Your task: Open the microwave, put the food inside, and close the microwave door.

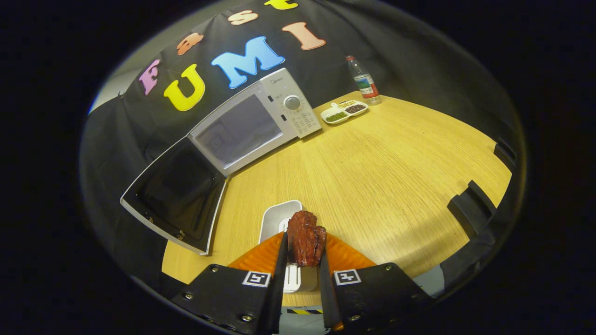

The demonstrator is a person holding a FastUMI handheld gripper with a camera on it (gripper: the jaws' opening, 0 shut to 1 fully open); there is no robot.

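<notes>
- Clamped between our gripper's (301,260) two fingers we see a dark red piece of meat (305,237), both fingers pressing its sides; the food stands upright and lifted clear of the surface.
- Directly beneath and just ahead of the fingers we make out a white rectangular tray (278,217), lying on the wooden table (382,177); whether the meat touches the tray we cannot tell.
- Orange surfaces flank the fingers on either side, close to the gripper body.
- Beyond the fingers and off to the left we find the microwave (260,118), white, with a round dial on its control panel.
- Its door (179,195) is swung fully open, hanging out past the table's edge, so the pale inner cavity faces us.
- Further back, beside the microwave's control panel, we note a white divided dish (343,112) holding green, dark and yellowish fillings in separate compartments.
- Just behind that dish stands a clear plastic bottle (364,81) with a red cap, upright near the booth's wall.
</notes>
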